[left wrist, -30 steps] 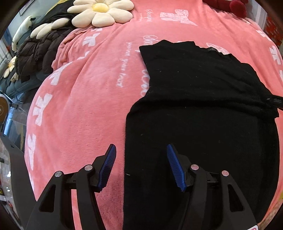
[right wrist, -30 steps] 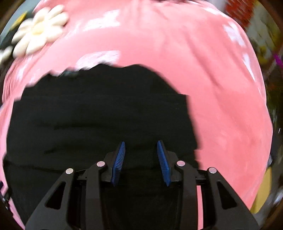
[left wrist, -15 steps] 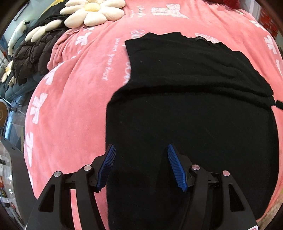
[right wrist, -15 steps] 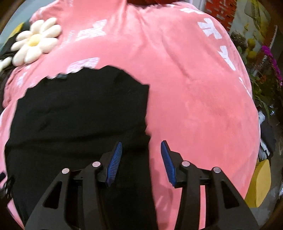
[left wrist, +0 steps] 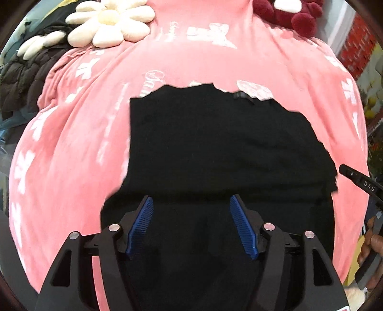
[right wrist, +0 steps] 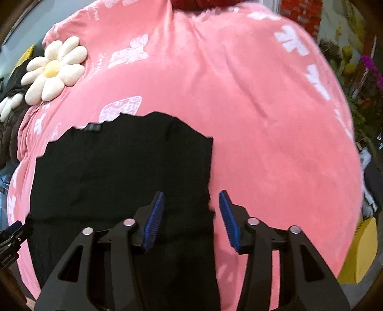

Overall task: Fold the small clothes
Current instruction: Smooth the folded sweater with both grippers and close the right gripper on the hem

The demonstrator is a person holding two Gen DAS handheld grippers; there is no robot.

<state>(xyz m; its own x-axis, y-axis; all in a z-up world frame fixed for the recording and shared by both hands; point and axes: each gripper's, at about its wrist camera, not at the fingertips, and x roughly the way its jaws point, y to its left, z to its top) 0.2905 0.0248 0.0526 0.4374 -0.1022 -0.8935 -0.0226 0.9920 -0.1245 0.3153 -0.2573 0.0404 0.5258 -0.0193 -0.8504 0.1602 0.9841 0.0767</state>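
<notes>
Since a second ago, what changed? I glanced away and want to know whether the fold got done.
Both jaws are opening, with nothing pinched: the left hand-held gripper slid from the black garment's left edge to over its middle, and the right hand-held gripper moved to its right edge. The garment's top part lies doubled on the pink blanket. The flower cushion stayed put.

Pink blanket (left wrist: 215, 64) bears black garment (left wrist: 227, 143), daisy cushion (left wrist: 112, 21).
</notes>
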